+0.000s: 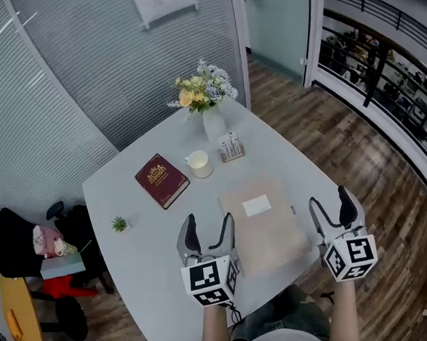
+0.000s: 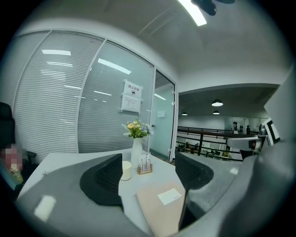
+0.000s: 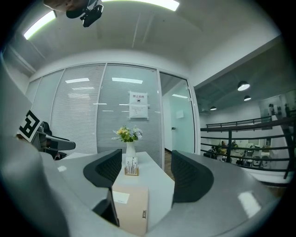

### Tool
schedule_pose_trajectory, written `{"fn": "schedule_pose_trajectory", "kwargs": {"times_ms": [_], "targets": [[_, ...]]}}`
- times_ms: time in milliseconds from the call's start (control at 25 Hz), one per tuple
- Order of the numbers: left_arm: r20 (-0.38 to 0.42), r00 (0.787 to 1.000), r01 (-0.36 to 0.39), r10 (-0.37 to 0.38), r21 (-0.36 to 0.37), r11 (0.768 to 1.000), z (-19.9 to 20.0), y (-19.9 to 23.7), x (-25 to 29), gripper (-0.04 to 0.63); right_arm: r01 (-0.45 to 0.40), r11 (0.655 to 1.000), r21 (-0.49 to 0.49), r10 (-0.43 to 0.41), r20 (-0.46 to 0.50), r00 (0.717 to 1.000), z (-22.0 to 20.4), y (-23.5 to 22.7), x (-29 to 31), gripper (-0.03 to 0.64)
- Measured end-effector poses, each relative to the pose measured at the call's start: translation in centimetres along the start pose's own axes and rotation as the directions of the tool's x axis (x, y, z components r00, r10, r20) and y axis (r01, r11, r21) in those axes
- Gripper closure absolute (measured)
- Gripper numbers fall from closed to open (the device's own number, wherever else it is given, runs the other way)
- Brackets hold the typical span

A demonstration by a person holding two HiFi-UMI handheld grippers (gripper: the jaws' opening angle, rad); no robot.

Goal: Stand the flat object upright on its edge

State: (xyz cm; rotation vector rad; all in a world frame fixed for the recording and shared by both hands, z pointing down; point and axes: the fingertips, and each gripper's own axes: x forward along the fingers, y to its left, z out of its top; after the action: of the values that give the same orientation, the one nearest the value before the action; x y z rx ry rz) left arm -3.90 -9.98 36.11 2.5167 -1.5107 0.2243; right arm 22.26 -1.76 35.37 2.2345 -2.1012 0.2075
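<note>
Head view: folder lies flat between left tool and right tool, both gaping and empty.

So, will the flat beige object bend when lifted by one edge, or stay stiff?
Probably stiff: the flat beige object shows a straight side face, like a thin box. On that narrow edge it may tip easily. The smooth table might let it slide.
</note>
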Motion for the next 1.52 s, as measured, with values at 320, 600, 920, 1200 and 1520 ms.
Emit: {"fn": "schedule_pose_trajectory", "kwargs": {"times_ms": [320, 600, 920, 1200, 1520], "targets": [[-0.069, 0.996, -0.062, 0.058, -0.061, 0.996, -2.5, 1.9, 1.0, 0.247, -0.074, 0.997, 0.021, 0.075, -0.075, 0.994, -2.5, 0.8, 3.9, 0.262], [-0.122, 0.986, -0.124, 0.110, -0.114, 0.986, -4.7, 2.1, 1.8, 0.247, -0.168, 0.986, 0.018, 0.169, -0.152, 0.974, -4.3, 0.7, 7.4, 0.262], [-0.221, 0.965, -0.180, 0.140, -0.172, 0.969, -8.5, 1.6, 3.0, 0.247, -0.264, 0.964, 0.029, 0.262, -0.266, 0.928, -8.2, 0.7, 10.6, 0.256], [-0.301, 0.946, -0.188, 0.122, -0.201, 0.961, -11.7, 0.9, 4.0, 0.247, -0.295, 0.951, 0.091, 0.308, -0.356, 0.882, -12.7, 0.7, 12.2, 0.253], [-0.400, 0.914, -0.179, 0.068, -0.246, 0.953, -16.2, 0.3, 4.1, 0.247, -0.286, 0.946, 0.151, 0.323, -0.459, 0.828, -17.5, 0.7, 12.9, 0.250]]}}
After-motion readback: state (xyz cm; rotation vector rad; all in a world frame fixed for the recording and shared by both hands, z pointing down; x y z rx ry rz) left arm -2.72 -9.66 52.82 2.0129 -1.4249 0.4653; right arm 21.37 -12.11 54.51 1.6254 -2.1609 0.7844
